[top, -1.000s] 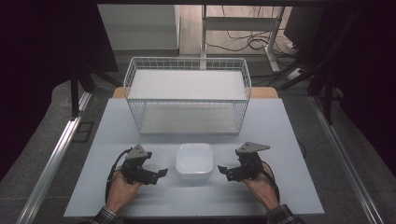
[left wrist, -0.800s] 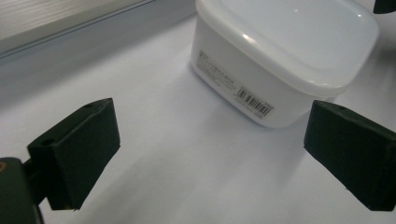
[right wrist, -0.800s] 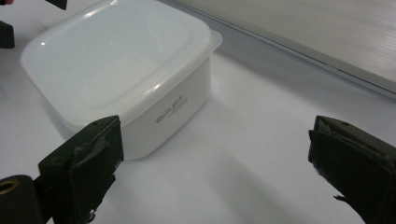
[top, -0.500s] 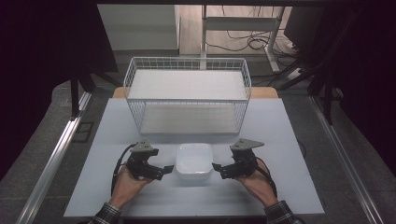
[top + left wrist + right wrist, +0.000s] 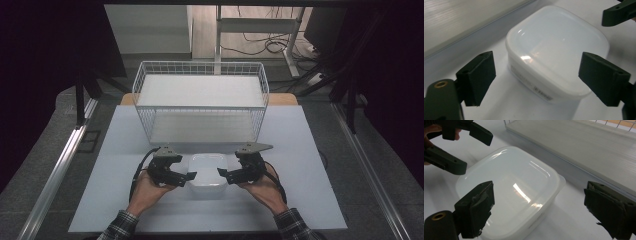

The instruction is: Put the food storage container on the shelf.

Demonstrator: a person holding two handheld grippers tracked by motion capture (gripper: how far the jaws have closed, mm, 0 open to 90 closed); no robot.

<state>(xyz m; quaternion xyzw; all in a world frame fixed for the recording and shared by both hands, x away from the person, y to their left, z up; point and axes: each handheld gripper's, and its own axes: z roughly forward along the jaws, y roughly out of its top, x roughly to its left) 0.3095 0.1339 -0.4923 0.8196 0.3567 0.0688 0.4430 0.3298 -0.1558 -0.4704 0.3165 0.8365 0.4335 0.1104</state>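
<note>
Left hand-held gripper point(image 5: 191, 176): released, jaws spread wide, tips just at the left side of the tub, no contact clear from the pictures.
Right hand-held gripper point(image 5: 222, 172): released too, jaws apart, tips at the tub's right side, mirrored against the left one.
Reason for the pose: likely a two-sided approach, one gripper per flank, so the tub can be pinched or lifted level rather than tipped.
Tub point(image 5: 207, 170): white, translucent, rounded-square plastic container with a lid on, flat on the table between the two grippers; printed strip along its lower wall in the left gripper view point(image 5: 541, 93).
Table point(image 5: 310, 200): pale sheet, bare around the tub, room for both hands to come in low.
Wire basket point(image 5: 200, 100): white, open-topped, standing just behind the tub, near edge facing it; probable destination, judging by the tub's place right in front.
Risk: smooth glossy lid and walls, possible slip if the jaws close unevenly.
</note>
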